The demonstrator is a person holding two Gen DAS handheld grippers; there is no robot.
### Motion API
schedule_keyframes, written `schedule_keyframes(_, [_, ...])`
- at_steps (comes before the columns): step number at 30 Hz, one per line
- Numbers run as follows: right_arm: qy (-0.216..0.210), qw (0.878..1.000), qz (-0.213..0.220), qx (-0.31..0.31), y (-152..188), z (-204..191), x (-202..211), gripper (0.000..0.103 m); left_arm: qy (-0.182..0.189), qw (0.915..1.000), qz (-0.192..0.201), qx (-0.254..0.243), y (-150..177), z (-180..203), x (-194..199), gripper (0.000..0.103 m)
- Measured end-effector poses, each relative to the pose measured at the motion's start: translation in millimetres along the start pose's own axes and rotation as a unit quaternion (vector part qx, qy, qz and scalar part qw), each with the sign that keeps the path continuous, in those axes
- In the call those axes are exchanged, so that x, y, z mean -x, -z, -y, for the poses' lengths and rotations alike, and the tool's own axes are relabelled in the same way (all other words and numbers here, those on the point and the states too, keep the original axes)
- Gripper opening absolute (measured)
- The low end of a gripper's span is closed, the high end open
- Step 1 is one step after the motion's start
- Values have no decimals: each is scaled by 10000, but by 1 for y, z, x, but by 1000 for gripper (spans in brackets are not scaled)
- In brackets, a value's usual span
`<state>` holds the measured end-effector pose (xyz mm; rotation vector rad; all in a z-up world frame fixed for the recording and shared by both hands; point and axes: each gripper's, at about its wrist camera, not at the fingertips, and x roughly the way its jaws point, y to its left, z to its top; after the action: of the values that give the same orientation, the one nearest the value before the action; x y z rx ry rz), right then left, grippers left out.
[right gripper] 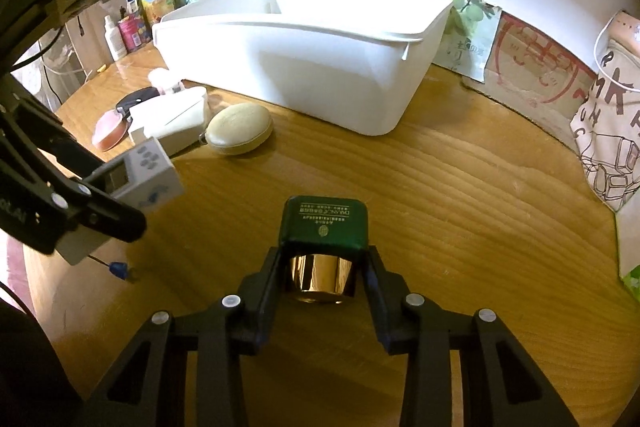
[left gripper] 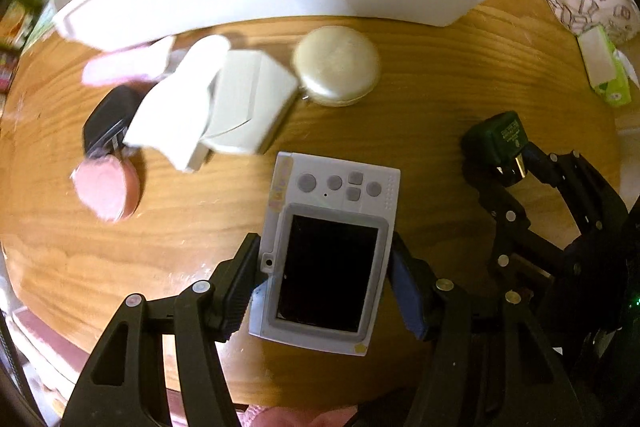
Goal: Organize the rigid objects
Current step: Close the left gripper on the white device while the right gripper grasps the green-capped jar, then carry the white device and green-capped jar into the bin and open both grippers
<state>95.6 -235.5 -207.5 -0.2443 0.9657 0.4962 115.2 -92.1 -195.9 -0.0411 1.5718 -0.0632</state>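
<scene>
Left gripper clamped on a pale handheld console above the wooden table, right gripper closed tight on a green gold-capped bottle, white bin behind

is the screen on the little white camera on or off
Off, as far as the views show. The white camera, held in the left gripper, shows a plain black screen with no image or glow in the left wrist view.
</scene>
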Motion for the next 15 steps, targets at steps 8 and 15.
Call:
schedule_keyframes(8, [-41,9999,112,19,-2,-7,17,40,-16,9990,186,402,24,-36,17,65])
schedule_keyframes(15, [-68,9990,378,235,-12,-22,41,39,-182,9963,250,802,38,-70,27,65])
